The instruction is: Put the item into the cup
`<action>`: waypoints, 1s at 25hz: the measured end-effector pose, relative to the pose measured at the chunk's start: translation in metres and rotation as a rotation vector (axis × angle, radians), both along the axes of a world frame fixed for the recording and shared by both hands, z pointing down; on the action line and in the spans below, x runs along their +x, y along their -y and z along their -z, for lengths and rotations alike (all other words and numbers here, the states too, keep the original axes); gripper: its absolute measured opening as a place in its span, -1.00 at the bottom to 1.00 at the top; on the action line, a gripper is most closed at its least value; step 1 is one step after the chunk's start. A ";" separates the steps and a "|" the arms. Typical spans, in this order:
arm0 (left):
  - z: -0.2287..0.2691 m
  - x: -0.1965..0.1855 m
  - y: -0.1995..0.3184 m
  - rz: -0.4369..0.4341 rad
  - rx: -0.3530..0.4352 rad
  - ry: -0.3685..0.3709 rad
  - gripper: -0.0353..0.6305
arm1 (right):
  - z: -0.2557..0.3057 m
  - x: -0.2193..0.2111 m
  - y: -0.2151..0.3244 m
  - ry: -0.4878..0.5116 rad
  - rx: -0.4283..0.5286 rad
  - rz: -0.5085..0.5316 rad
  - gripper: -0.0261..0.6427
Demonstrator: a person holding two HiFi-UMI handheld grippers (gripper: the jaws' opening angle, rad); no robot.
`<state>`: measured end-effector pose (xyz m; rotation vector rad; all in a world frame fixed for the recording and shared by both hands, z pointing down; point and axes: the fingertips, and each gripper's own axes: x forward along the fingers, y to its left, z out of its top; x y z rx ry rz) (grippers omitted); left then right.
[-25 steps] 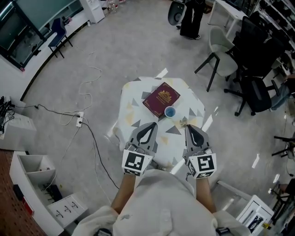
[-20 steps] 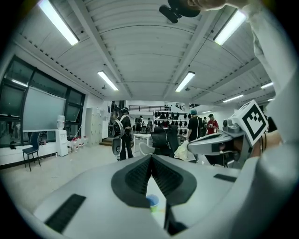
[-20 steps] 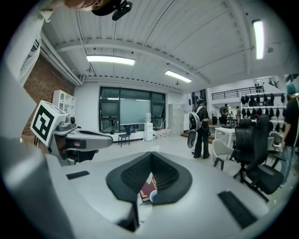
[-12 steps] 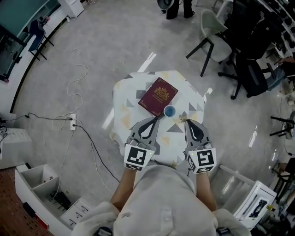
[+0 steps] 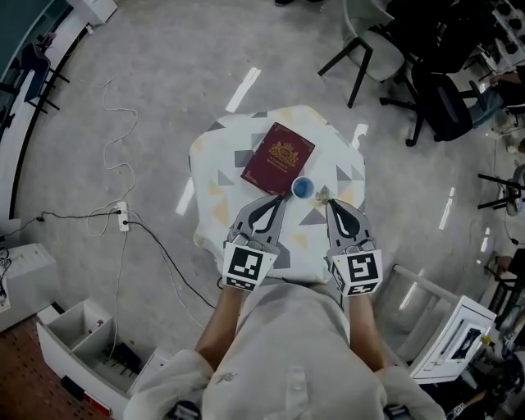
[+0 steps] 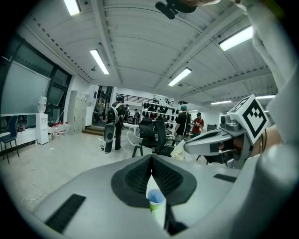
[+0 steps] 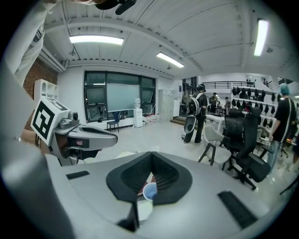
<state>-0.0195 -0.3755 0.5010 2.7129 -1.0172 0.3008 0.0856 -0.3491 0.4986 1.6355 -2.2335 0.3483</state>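
Standing upright near the middle of a small worktop (image 5: pixel 215 176), which is draped in a pale cloth (image 5: pixel 328 156) printed with grey and yellow triangles, is a little blue cup (image 5: pixel 302 188). It is at the near right corner of a maroon book (image 5: pixel 277 159) with a gold crest that lies flat on the cloth; whether cup and book touch is hard to tell from the head view. A small pale item (image 5: pixel 322 195) lies on the cloth just right of the cup, outside it, and is too small to make out further. Both claws hang over the near edge of the worktop, side by side and apart, each pointing toward the cup. The left claw (image 5: pixel 280 200) has its jaws closed tip to tip with nothing between them. In the left gripper view the dark pads meet at a point, and the cup (image 6: pixel 156 197) shows beyond them through the slit below, not gripped. The right claw (image 5: pixel 330 203) is likewise closed and empty, its tips just short of the item. Its own view shows the pads together, with the cup (image 7: pixel 150 191) lying past them. On the grey floor a white cable (image 5: pixel 115 131) trails to the left of the worktop, and a light chair (image 5: pixel 369 25) stands beyond it.
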 end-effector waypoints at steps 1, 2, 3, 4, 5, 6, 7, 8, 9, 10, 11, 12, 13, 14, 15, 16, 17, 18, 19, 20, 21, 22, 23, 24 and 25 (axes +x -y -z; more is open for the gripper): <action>-0.002 0.001 0.001 -0.003 -0.005 -0.001 -0.86 | -0.003 0.000 0.001 -0.001 -0.006 -0.001 -0.91; -0.005 0.002 0.003 -0.005 -0.009 -0.002 -0.86 | -0.006 0.000 0.003 -0.001 -0.012 -0.002 -0.91; -0.007 0.003 0.004 -0.005 -0.013 -0.003 -0.86 | -0.008 0.000 0.004 -0.002 -0.017 -0.002 -0.91; -0.008 0.004 0.005 -0.005 -0.016 -0.004 -0.86 | -0.010 0.001 0.005 -0.003 -0.021 -0.001 -0.91; -0.010 0.004 0.006 -0.004 -0.018 -0.004 -0.86 | -0.012 0.001 0.007 -0.003 -0.024 0.000 -0.91; -0.011 0.005 0.008 -0.001 -0.020 -0.003 -0.86 | -0.014 0.002 0.008 -0.003 -0.027 0.003 -0.91; -0.013 0.005 0.009 0.003 -0.022 -0.001 -0.86 | -0.015 0.002 0.010 -0.002 -0.029 0.006 -0.91; -0.015 0.005 0.010 0.009 -0.024 0.001 -0.86 | -0.018 0.003 0.011 -0.002 -0.032 0.012 -0.91; -0.017 0.005 0.012 0.016 -0.026 0.004 -0.86 | -0.020 0.003 0.013 0.000 -0.035 0.019 -0.91; -0.019 0.005 0.013 0.023 -0.028 0.008 -0.86 | -0.023 0.003 0.015 0.002 -0.038 0.028 -0.91; -0.022 0.006 0.014 0.030 -0.029 0.014 -0.86 | -0.026 0.003 0.016 0.005 -0.041 0.039 -0.91; -0.025 0.007 0.015 0.037 -0.030 0.021 -0.86 | -0.029 0.002 0.018 0.010 -0.045 0.051 -0.91; -0.027 0.007 0.016 0.044 -0.033 0.028 -0.86 | -0.032 0.002 0.019 0.015 -0.048 0.064 -0.91; -0.029 0.008 0.017 0.052 -0.036 0.036 -0.86 | -0.035 0.001 0.020 0.020 -0.053 0.078 -0.91; -0.031 0.009 0.018 0.060 -0.039 0.043 -0.86 | -0.037 0.001 0.022 0.025 -0.057 0.093 -0.91; -0.033 0.010 0.019 0.067 -0.042 0.050 -0.86 | -0.040 0.000 0.023 0.030 -0.062 0.106 -0.91; -0.036 0.011 0.019 0.075 -0.046 0.056 -0.86 | -0.043 0.000 0.024 0.034 -0.066 0.117 -0.91; -0.038 0.012 0.020 0.083 -0.050 0.060 -0.86 | -0.046 0.001 0.025 0.039 -0.071 0.126 -0.91; -0.040 0.014 0.020 0.091 -0.054 0.063 -0.86 | -0.049 0.002 0.026 0.044 -0.075 0.134 -0.91; -0.043 0.016 0.020 0.098 -0.060 0.066 -0.86 | -0.052 0.003 0.027 0.047 -0.080 0.141 -0.90; -0.046 0.017 0.020 0.105 -0.065 0.070 -0.86 | -0.056 0.004 0.028 0.050 -0.086 0.148 -0.91; -0.049 0.018 0.021 0.112 -0.070 0.073 -0.86 | -0.060 0.004 0.029 0.050 -0.092 0.156 -0.91; -0.053 0.019 0.021 0.117 -0.076 0.076 -0.86 | -0.064 0.005 0.029 0.049 -0.100 0.163 -0.91; -0.056 0.020 0.021 0.121 -0.083 0.078 -0.86 | -0.068 0.005 0.029 0.048 -0.108 0.169 -0.91; -0.060 0.021 0.021 0.124 -0.090 0.080 -0.86 | -0.072 0.005 0.029 0.047 -0.116 0.173 -0.91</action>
